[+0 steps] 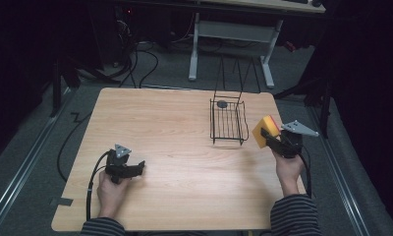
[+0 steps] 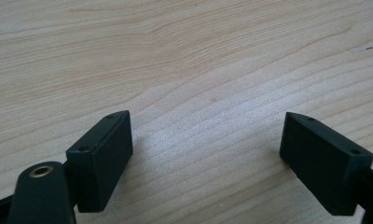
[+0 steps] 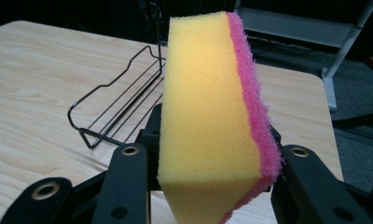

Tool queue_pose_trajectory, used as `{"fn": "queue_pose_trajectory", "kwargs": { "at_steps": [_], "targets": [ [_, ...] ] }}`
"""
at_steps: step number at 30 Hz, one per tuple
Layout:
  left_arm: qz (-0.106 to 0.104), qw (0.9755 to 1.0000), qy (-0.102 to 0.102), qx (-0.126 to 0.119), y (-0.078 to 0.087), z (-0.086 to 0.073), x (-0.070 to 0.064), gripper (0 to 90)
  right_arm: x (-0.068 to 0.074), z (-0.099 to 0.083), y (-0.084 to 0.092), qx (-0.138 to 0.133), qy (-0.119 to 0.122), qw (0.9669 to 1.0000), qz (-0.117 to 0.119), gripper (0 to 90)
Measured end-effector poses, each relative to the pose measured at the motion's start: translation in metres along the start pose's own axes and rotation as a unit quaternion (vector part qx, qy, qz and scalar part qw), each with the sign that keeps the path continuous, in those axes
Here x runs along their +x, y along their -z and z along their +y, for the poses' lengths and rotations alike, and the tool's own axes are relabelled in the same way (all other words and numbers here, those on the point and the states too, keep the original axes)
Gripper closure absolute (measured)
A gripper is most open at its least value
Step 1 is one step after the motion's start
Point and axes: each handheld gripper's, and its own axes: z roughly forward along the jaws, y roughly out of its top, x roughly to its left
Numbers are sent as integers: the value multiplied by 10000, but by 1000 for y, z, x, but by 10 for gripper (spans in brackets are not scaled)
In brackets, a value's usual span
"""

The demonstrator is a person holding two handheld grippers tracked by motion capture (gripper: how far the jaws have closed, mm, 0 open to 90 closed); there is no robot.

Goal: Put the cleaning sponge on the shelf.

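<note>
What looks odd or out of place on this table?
Nothing stands out. The wire basket sits upright on the table, nothing is spilled or broken. The right gripper holds a sponge near the basket; the left gripper is open over bare wood.

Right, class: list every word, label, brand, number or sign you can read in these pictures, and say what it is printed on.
None can be read.
The sponge, the wire basket, the table, the left gripper and the right gripper carry no visible print.
</note>
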Motion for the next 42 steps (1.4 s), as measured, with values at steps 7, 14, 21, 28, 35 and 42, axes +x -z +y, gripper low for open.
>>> {"fn": "queue_pose_trajectory", "kwargs": {
  "at_steps": [7, 14, 21, 28, 35, 42],
  "targets": [
    [-1, 10000, 2, -1, 0, 0, 0, 176, -1, 4, 4, -40, -57, 9999, 78, 609],
    [-2, 10000, 4, -2, 0, 0, 0, 177, 7, 16, 6, -195, -74, 9994, 272, 609],
    [-4, 10000, 4, -1, 0, 0, 0, 177, 13, 26, 5, -250, -75, 9989, 382, 610],
    [-8, 10000, 3, -1, 0, 0, 0, 177, 22, 39, -2, -262, -6, 9986, 465, 610],
    [-8, 10000, 4, -3, 0, 0, 0, 177, 30, 48, -15, -221, 20, 9984, 529, 610],
    [-8, 10000, 5, -4, 0, 0, 0, 177, 39, 53, -28, -168, 59, 9984, 535, 609]
  ]
}}
